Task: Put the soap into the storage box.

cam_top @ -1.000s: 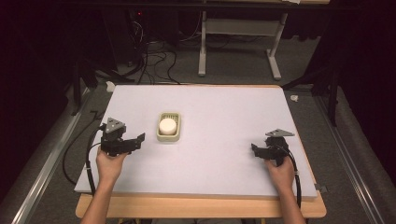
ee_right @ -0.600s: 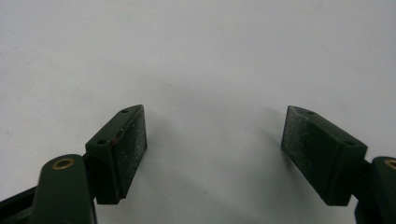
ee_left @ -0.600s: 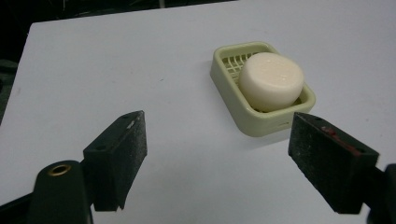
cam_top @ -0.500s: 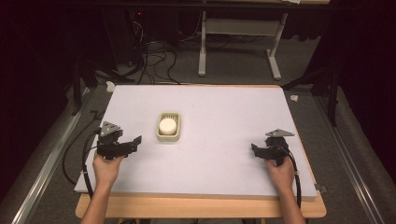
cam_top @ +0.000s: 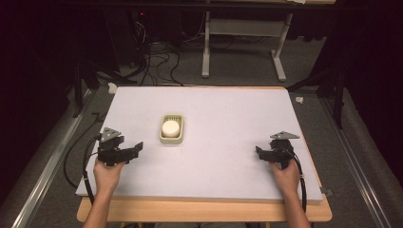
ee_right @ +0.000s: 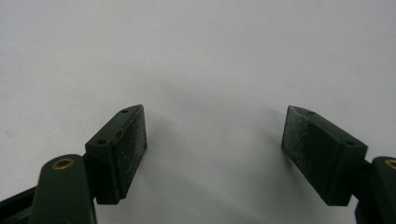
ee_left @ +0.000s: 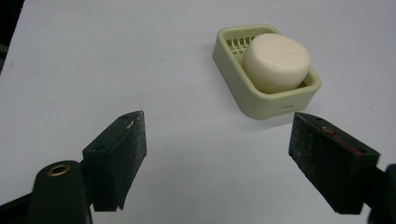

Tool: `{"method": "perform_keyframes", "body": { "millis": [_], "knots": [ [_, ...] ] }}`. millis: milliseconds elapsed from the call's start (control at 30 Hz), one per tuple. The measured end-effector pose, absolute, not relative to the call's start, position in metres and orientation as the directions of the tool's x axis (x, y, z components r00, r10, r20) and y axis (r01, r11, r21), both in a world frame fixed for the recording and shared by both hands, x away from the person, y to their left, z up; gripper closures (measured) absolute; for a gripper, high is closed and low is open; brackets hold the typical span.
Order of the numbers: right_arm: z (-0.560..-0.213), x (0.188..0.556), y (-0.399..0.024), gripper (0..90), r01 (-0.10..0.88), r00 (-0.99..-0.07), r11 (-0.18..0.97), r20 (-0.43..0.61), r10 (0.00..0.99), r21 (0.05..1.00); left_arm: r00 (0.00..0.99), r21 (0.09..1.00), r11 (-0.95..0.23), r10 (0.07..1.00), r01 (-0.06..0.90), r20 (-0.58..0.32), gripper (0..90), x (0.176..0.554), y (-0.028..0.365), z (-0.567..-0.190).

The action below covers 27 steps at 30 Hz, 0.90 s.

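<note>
The soap (ee_left: 276,60) sits in its dish (ee_left: 243,95) on the counter (cam_top: 228,123), ahead of my left gripper (ee_left: 217,158); both it and my right gripper (ee_right: 215,154) have fingers spread wide, holding nothing; a careless reach could shove the light dish, or squeeze the slick soap free.

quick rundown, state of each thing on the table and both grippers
soap: sitting in the dish, untouched
dish: upright on the table, apart from both grippers
left gripper: open, empty, aimed toward the dish but short of it
right gripper: open, empty, over bare table
table: flat white top
</note>
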State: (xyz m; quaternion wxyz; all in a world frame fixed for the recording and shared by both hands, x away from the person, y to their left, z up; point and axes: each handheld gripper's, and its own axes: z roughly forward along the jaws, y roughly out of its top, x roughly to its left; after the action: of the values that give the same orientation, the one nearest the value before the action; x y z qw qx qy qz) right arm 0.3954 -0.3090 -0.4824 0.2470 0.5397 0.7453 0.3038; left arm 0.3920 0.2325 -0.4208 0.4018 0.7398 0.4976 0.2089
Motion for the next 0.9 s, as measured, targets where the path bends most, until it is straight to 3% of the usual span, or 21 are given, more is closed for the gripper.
{"method": "perform_keyframes", "body": {
  "millis": [900],
  "knots": [
    [-0.482,0.395,-0.309,22.7,0.653,-0.295,0.235,-0.043,0.954,0.72,0.393,0.765,-0.166,0.911,0.622,-0.122,19.4,0.4,0.232,-0.445]
  ]
}}
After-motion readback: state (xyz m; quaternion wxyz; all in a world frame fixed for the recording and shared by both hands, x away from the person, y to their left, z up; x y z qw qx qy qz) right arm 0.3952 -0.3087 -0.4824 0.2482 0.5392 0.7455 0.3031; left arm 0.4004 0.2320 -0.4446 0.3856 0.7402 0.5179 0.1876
